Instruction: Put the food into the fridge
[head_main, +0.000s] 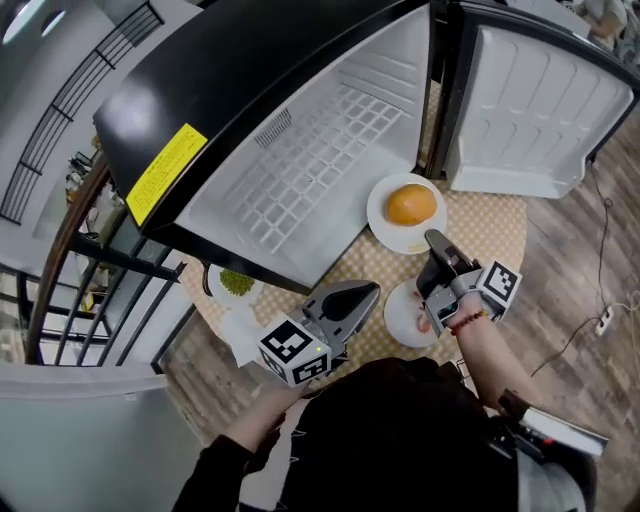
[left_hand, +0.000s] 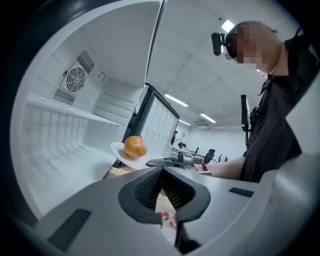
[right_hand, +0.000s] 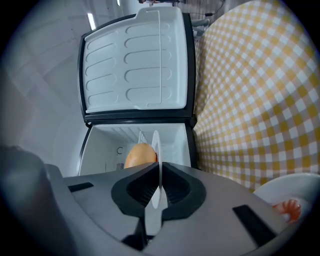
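Note:
An orange round food (head_main: 411, 204) lies on a white plate (head_main: 383, 222) over the checked table, just in front of the open fridge (head_main: 300, 170). My right gripper (head_main: 432, 238) is shut on that plate's near rim; in the right gripper view the plate (right_hand: 155, 145) stands edge-on between the jaws (right_hand: 159, 167), with the orange food (right_hand: 140, 155) to its left. My left gripper (head_main: 372, 289) hovers lower left of it, jaws shut with nothing in them (left_hand: 161, 171). In the left gripper view, the held plate (left_hand: 120, 151) and its orange food (left_hand: 135, 147) hang ahead.
A second white plate with red food (head_main: 405, 318) sits on the table under the grippers. A plate of green food (head_main: 236, 284) lies at the table's left edge, below the fridge. The fridge door (head_main: 530, 110) stands open at the right. White wire shelf (head_main: 310, 160) inside.

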